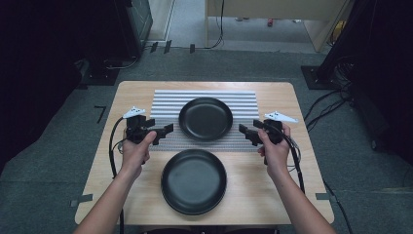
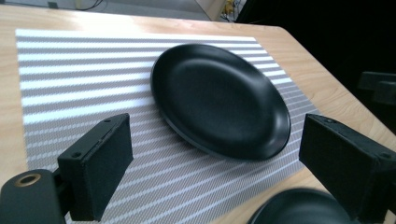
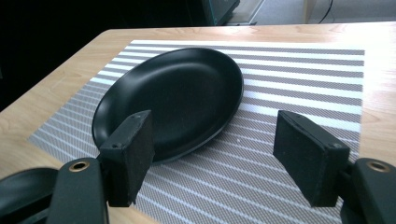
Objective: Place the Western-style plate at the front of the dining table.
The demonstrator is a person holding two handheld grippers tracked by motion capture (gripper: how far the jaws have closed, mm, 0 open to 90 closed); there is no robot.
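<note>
Two black plates on a wood tabletop (image 1: 277, 195). Far plate (image 1: 205, 118) sits on a grey/white striped mat (image 1: 165, 100), roughly mid-mat, near its front edge; near plate (image 1: 194, 181) lies on bare wood just in front of the mat, closer to the person, apart from the far plate w/ a strip of mat showing between them. Both plates upright, nothing in them. Left gripper (image 1: 169, 129) is held in the left hand (image 1: 136, 151) over the mat's left front part, jaws pointing inward toward the far plate, just beside its left rim, not touching. Right gripper (image 1: 243, 129) in the right hand (image 1: 275, 148) mirrors it at the mat's right front corner area, jaws aimed at the far plate's right rim, also apart from it. In the left gripper view the jaws stand wide apart, nothing between the pads, far plate (image 2: 219, 100) ahead on the mat (image 2: 79, 70), near plate's rim (image 2: 299, 207) at bottom edge. Right gripper view: jaws parted, pads bare, far plate (image 3: 173, 100) ahead and partly behind the left jaw, mat (image 3: 303, 70) under it, near plate's edge (image 3: 23, 189) at lower-left corner. So both grippers are unclenched and hold nothing. A cable trails from each gripper back along the forearm. Grey carpet floor (image 1: 53, 161) around the tabletop.
</note>
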